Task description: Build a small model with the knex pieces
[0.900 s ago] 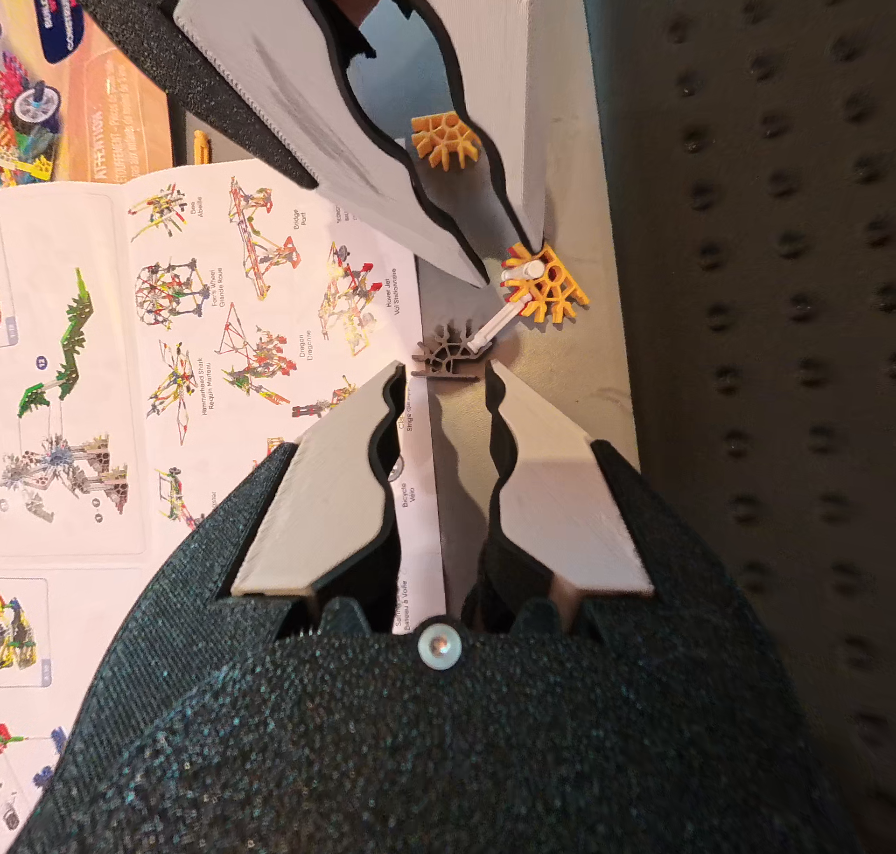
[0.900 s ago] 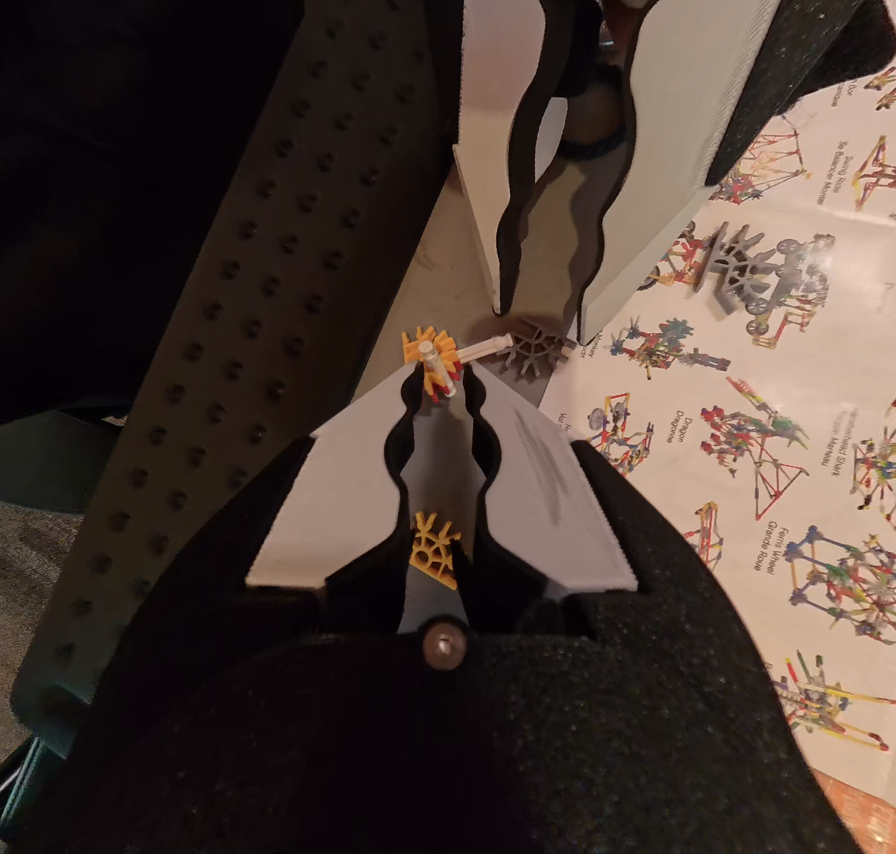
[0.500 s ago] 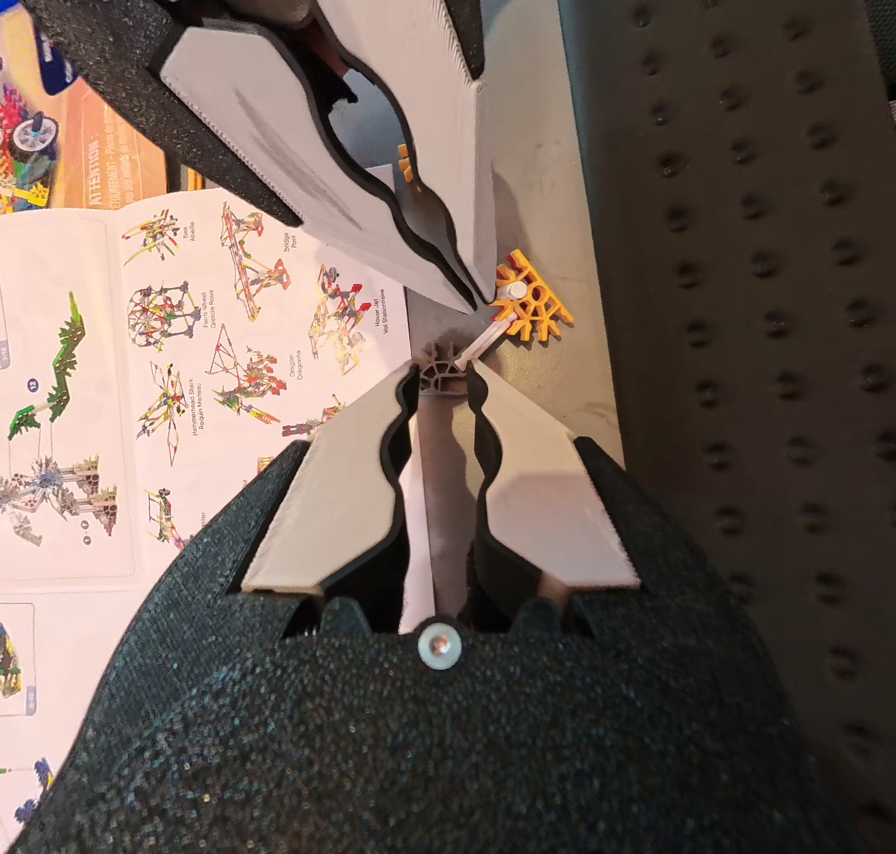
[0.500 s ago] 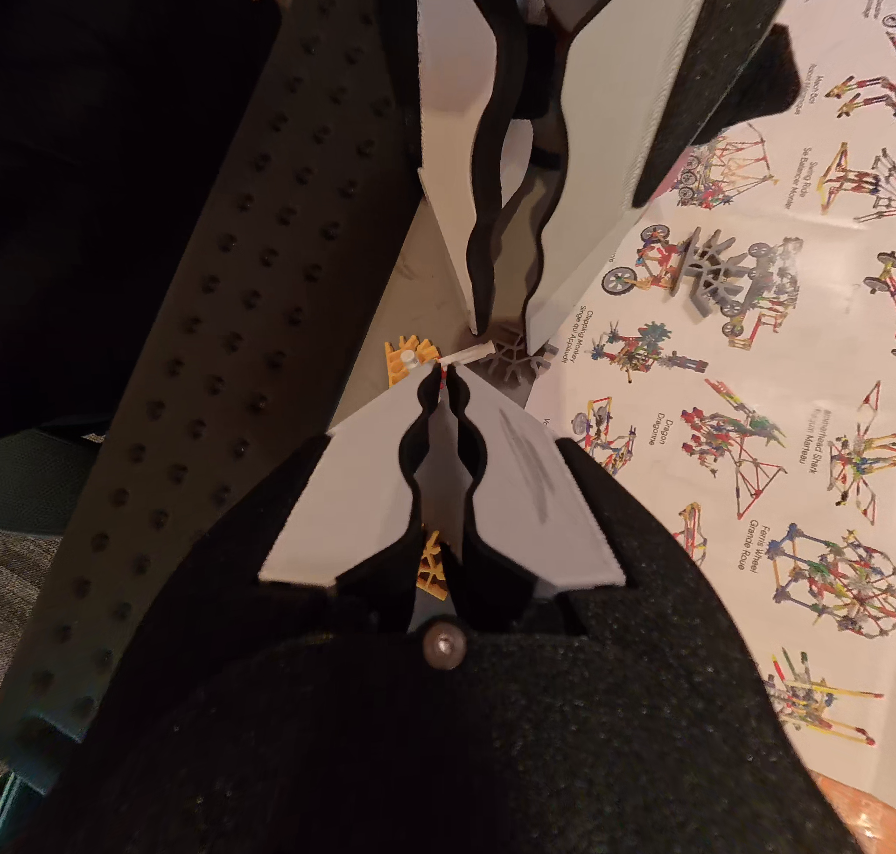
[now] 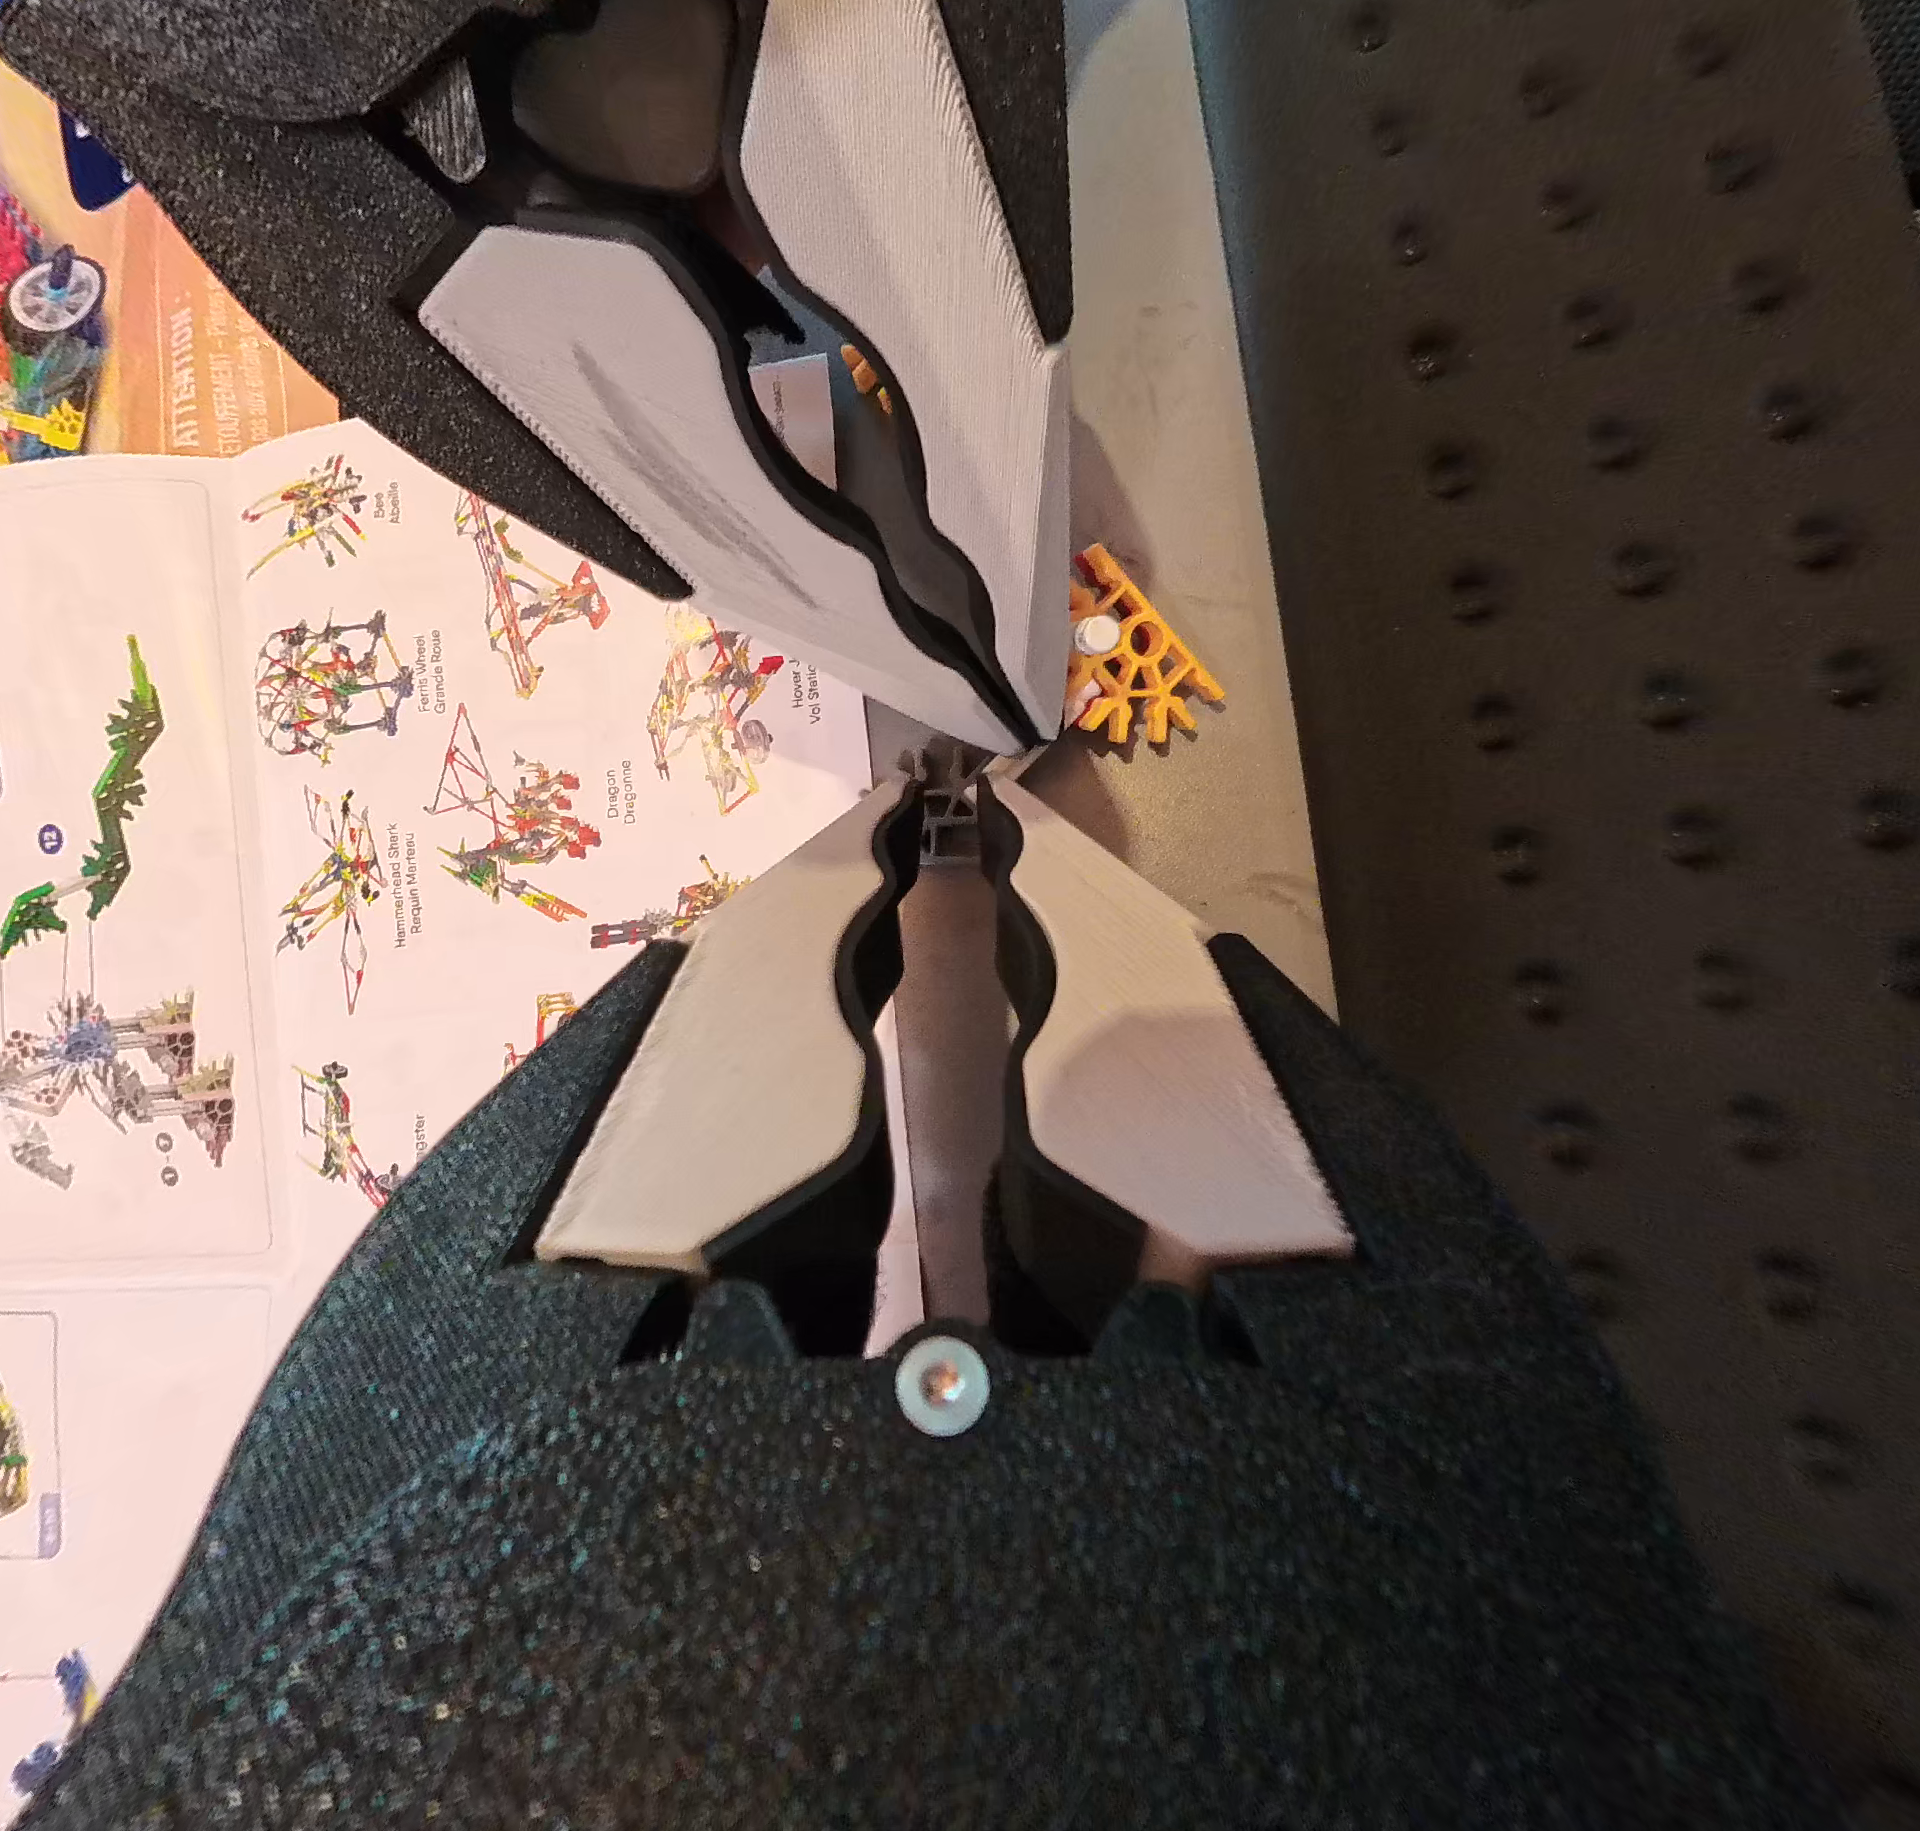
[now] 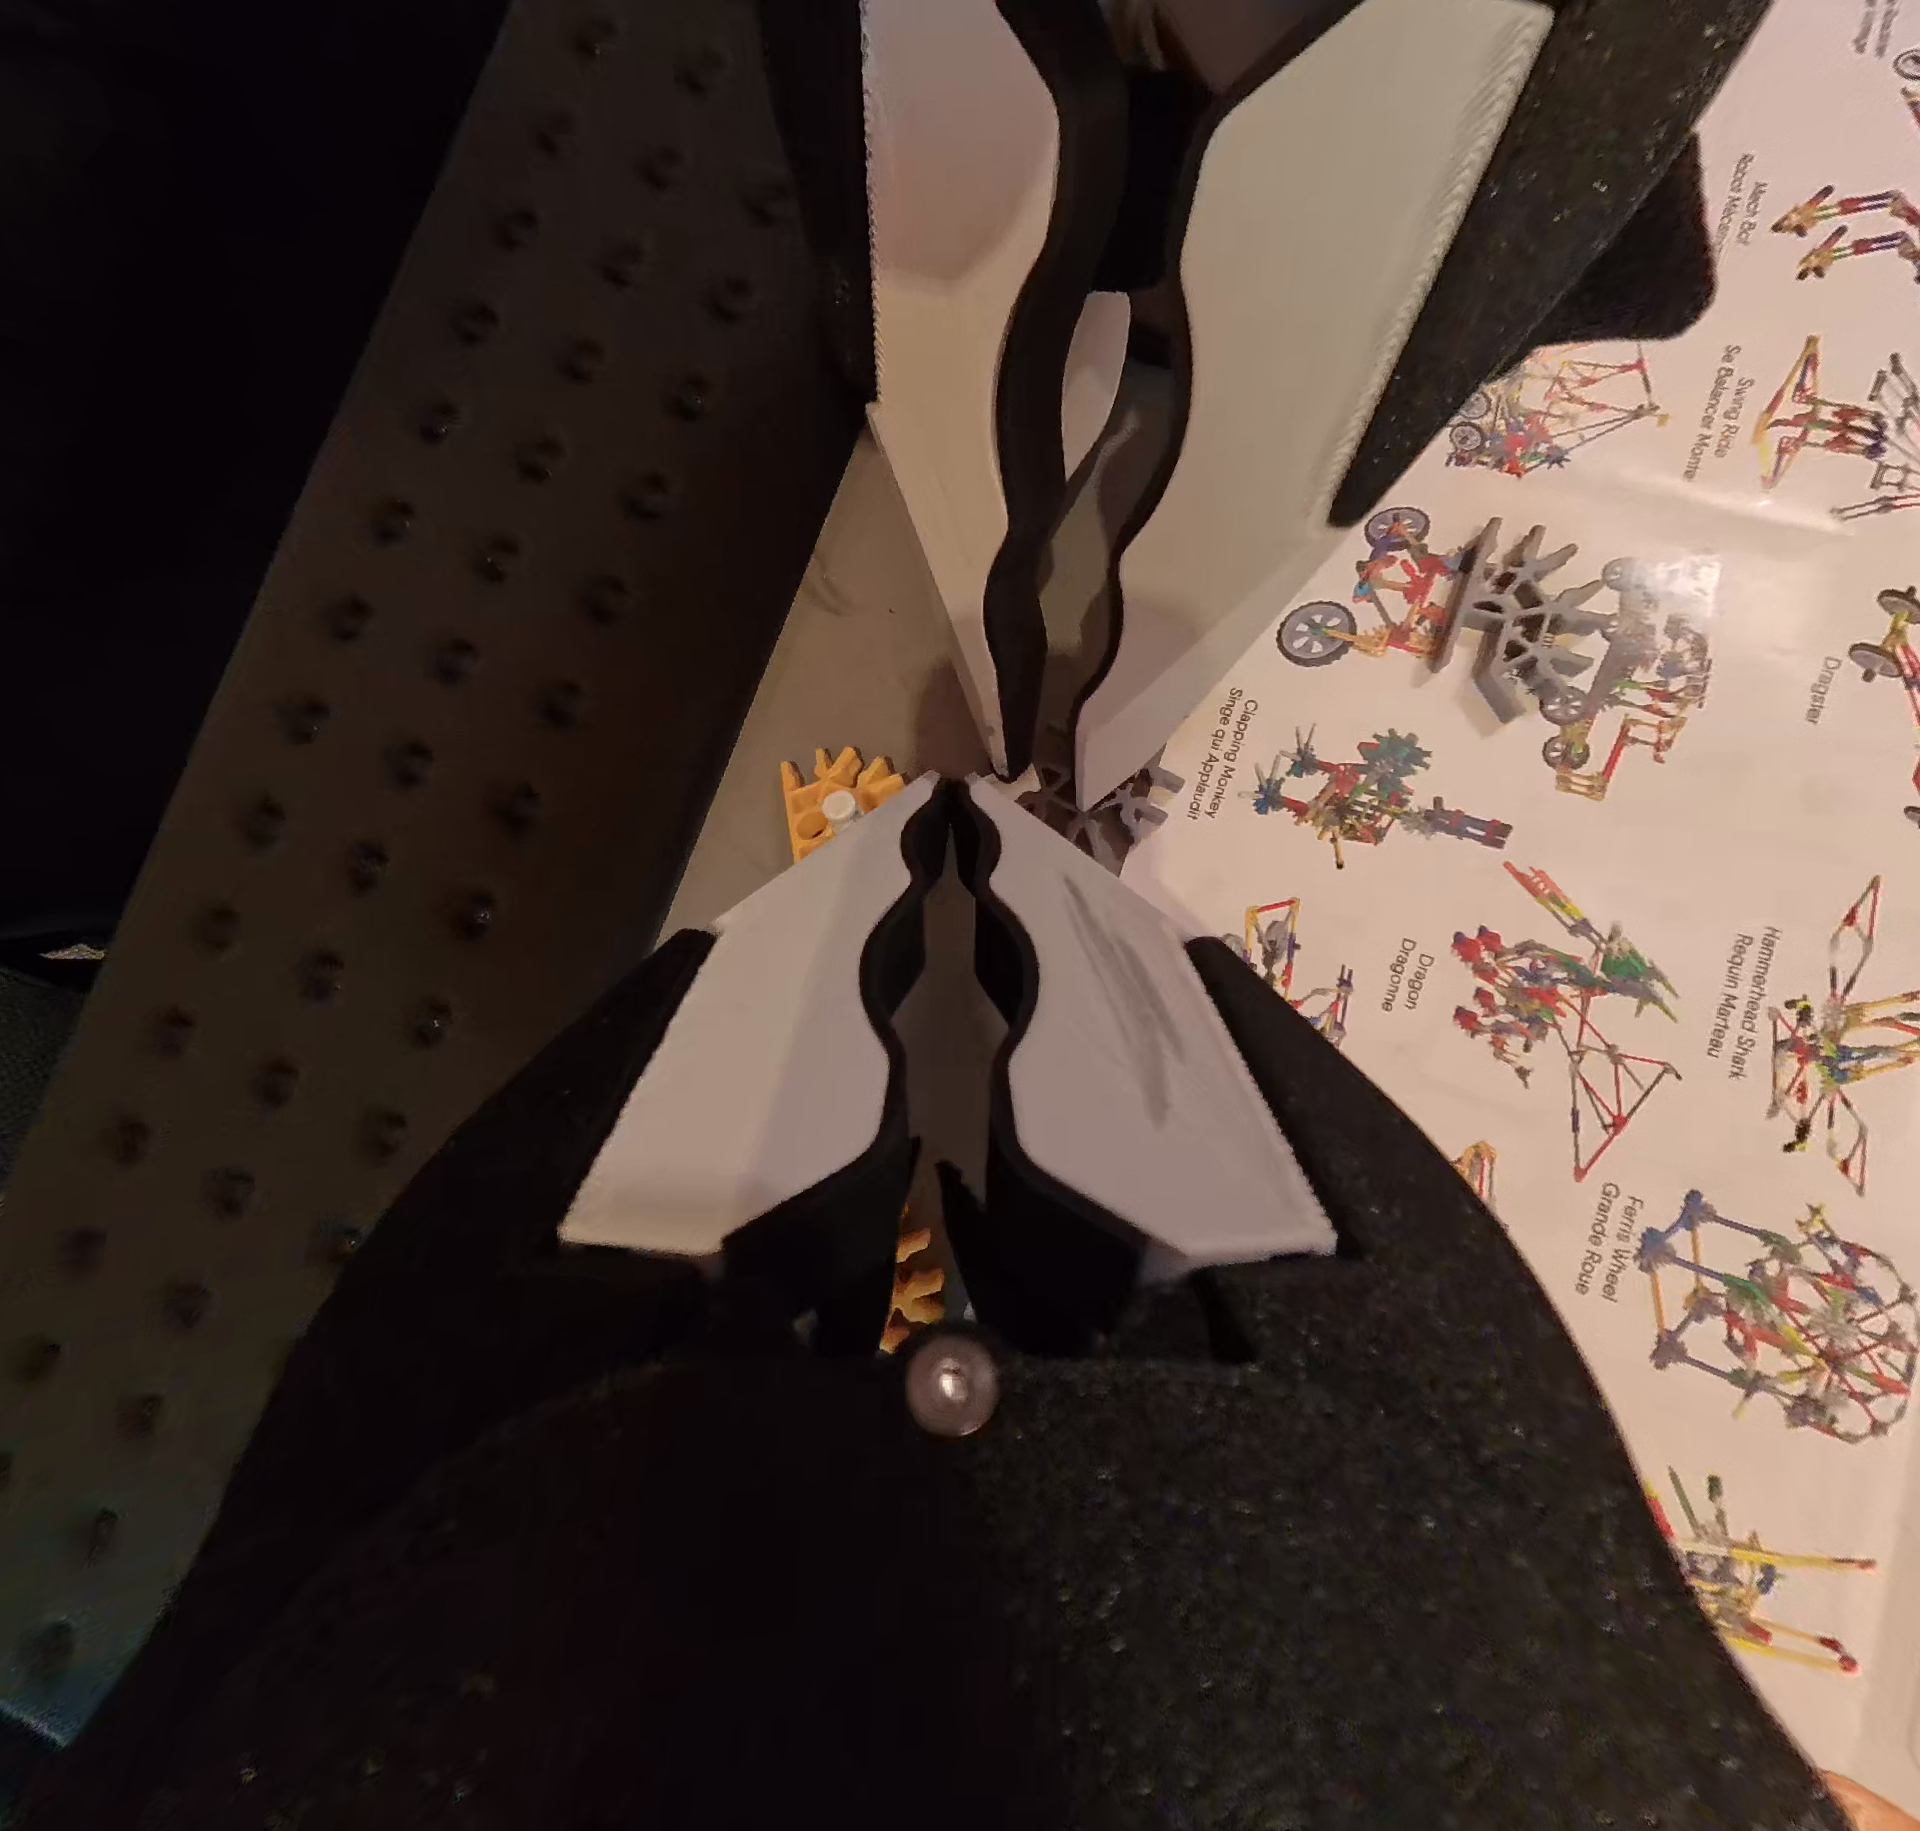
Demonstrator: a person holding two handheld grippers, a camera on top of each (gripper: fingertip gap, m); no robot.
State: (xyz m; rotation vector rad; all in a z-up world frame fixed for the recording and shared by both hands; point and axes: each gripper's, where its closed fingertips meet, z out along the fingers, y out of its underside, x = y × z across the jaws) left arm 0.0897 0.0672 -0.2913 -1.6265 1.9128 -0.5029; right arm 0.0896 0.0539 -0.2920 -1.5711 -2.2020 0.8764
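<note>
grey connector: a grey snowflake-shaped toy connector (image 5: 948, 813) sits at frame centre of the left wrist view, pinched between the tips of the left gripper (image 5: 943, 794); in the right wrist view it shows just above centre (image 6: 1112, 813), its spokes fanning out below the far gripper's tips
white rod: a short white rod (image 6: 1013, 789) runs from the grey connector toward the yellow one; only a sliver shows between the tips, and its long axis lies roughly left-right in the right wrist view
yellow connector: a yellow connector (image 5: 1143, 664) lies flat on the table just right of centre in the left wrist view, with a white peg end (image 5: 1093, 635) standing in it; left of centre in the right wrist view (image 6: 831, 810)
left gripper: narrow, clamped on the grey connector from the bottom of its own frame
right gripper: tips (image 6: 954, 805) nearly together at the rod, apparently nipping it, though the contact is too small to be sure; in the left wrist view it comes in from the upper left (image 5: 1029, 727)
relation: the two pairs of tips meet almost nose to nose, touching or just apart
second yellow piece: glimpsed low between the right gripper's fingers (image 6: 909, 1282)
surroundings: instruction sheet (image 5: 436, 742) at left; dark studded panel (image 5: 1610, 742) at right
</note>
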